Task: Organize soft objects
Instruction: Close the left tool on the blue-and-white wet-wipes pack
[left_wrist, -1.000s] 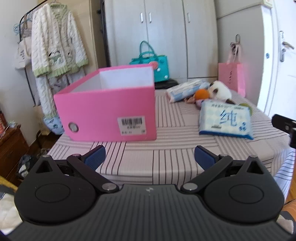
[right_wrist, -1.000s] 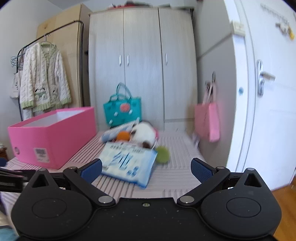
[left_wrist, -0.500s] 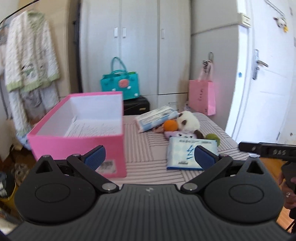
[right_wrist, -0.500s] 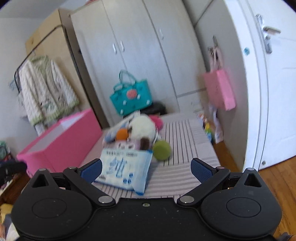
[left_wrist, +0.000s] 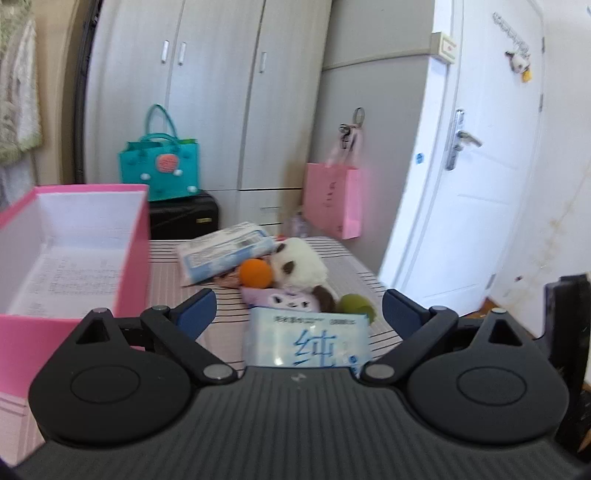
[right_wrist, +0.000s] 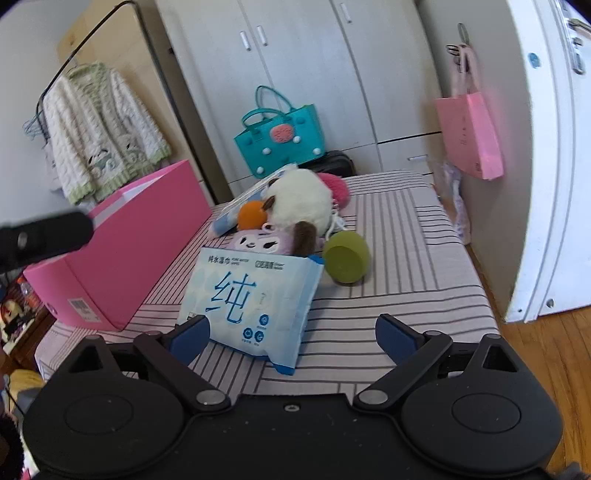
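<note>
Both tools held apart over the nearest tissue pack, nothing gripped yet

The right tool and left tool are spread wide and empty, and the approach step is judged in hand; closing on the tissue pack, printed with a large blue "纯", would be called for next. Behind it a purple plush, green ball, orange ball and white plush are heaped on the striped bench; a barcode label is seen on the pink box at left
</note>
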